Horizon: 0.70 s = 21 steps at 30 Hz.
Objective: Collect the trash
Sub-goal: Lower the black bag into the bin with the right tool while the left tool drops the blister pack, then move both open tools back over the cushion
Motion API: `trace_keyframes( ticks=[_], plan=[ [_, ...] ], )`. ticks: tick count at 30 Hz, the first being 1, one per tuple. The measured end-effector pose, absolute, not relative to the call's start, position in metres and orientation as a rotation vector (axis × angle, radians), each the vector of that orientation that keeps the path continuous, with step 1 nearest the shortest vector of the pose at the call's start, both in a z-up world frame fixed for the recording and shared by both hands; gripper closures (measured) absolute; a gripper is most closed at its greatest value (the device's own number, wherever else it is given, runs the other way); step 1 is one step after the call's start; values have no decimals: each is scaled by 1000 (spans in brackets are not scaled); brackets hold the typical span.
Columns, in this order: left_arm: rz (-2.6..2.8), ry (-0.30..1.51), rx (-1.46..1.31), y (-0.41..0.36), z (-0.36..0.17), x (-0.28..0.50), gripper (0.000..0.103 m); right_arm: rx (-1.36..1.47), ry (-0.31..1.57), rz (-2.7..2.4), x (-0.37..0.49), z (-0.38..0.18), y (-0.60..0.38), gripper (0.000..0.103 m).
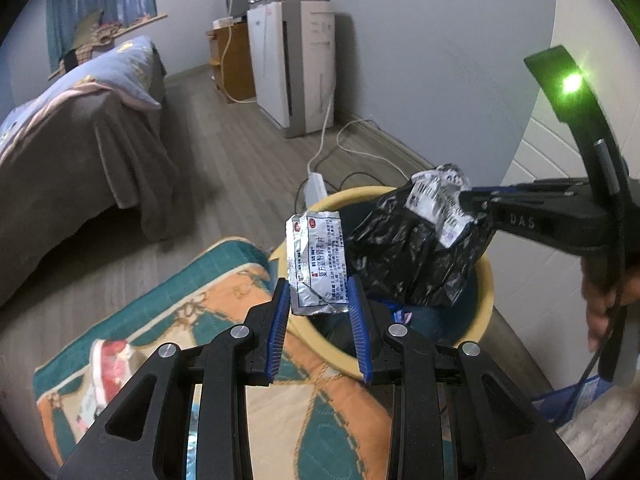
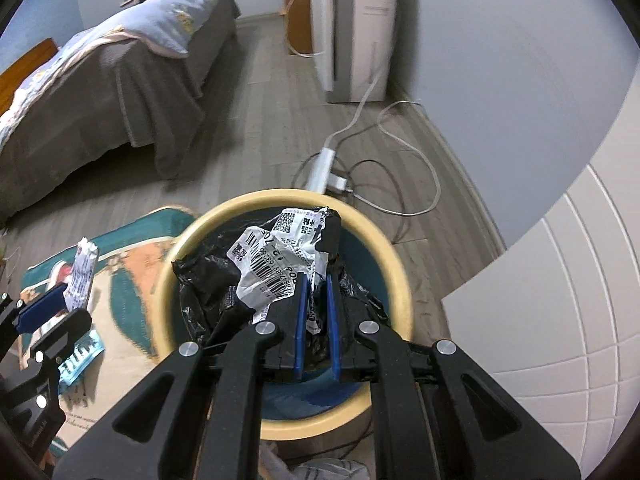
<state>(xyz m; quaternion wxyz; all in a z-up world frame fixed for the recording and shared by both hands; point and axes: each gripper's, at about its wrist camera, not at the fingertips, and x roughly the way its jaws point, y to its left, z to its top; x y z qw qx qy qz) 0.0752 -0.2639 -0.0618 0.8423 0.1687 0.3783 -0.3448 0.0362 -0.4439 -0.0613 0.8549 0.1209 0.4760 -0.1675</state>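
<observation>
Silver sachet (image 1: pixel 318 264) clamped upright between left gripper (image 1: pixel 318 300) pads, held over near rim of bin (image 1: pixel 486 280). Sachet print too small to read. Black bag (image 2: pixel 208 280) with white barcode label pinched tight in right gripper (image 2: pixel 316 300), hanging over bin mouth and hiding most of inside; dark liner and blue scrap visible below, rest unclear. Hand (image 1: pixel 604 300) on right gripper mostly cut off at frame edge. Rug (image 1: pixel 224 280) left of bin, wrapper (image 1: pixel 106 376) on it blurred.
</observation>
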Motion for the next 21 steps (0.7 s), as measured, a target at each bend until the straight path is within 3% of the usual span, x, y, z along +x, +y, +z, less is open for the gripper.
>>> trace_keyframes(
  ticks=[9,12,13,21],
  plan=[
    [-755,715,301,-276,-60,76,71,324,911,-461,23,-53,-469,92],
    [-790,701,281,-278,-55,72,53,332,897,-476,21,-51,-471,81],
    [-794,698,280,-277,-54,72,45,334,903,-477,21,-51,-471,72],
    [-754,697,291,-258,-45,72,20,325,916,-452,28,-48,-459,35]
  ],
)
